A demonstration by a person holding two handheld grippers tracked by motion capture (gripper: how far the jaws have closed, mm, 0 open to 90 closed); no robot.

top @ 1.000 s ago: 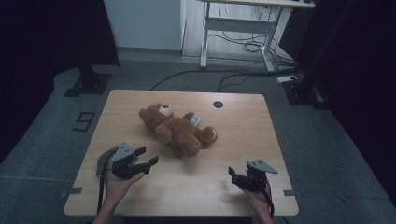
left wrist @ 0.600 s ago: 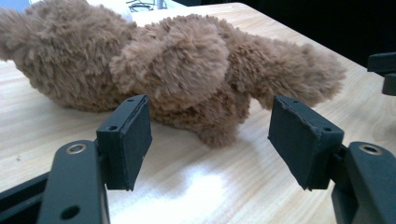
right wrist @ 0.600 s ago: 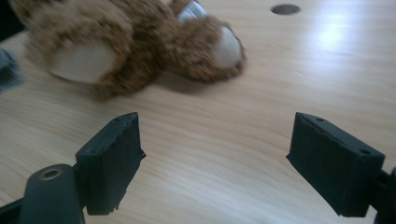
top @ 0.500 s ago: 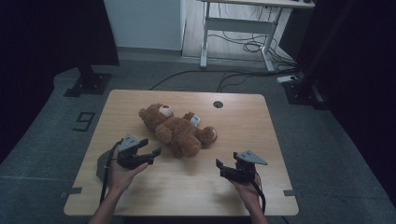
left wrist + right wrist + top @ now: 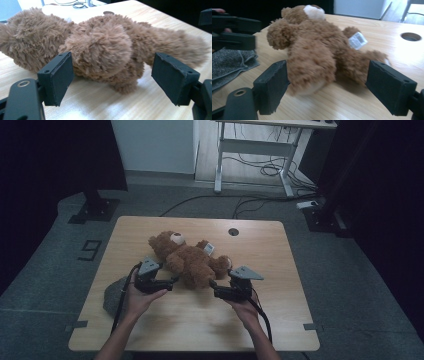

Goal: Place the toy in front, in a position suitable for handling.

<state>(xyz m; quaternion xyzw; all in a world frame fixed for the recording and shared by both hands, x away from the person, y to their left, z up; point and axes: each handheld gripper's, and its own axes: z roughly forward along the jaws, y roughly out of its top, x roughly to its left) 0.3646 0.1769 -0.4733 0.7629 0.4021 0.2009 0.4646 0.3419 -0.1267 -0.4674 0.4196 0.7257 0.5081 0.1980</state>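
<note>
Both hands come in at the near edge of the light wooden table (image 5: 280,320), each with a black hand-held gripper pointed at the fluffy brown plush teddy bear (image 5: 187,260) lying mid-table. Left hand-held gripper (image 5: 170,283): jaws have just been opening, now wide, straddling a rounded limb of the bear in the left gripper view; the left pad sits right against the fur, the right pad stands clear, so no clamp. Right hand-held gripper (image 5: 214,286): jaws wide apart as well, a plump limb between them in the right gripper view, pads at the fur's edge on one side and off it on the other, nothing gripped. Crumpled grey knit cloth (image 5: 114,295) lies on the table just beside the left hand, apart from the bear. The bear lies on its side, head with the pale muzzle toward the far left, a white sewn-in tag (image 5: 209,249) on its far side, legs toward the right. Beyond it, a round cable hole (image 5: 233,231) in the tabletop near the far edge; further back a white-framed desk (image 5: 250,150) and loose cables on the grey floor. Status, as I read it: approach is done on both sides, both tools bracket the toy. Still to do: close on it, lift or reposition. No grasp yet, the bear rests fully on the table.
</note>
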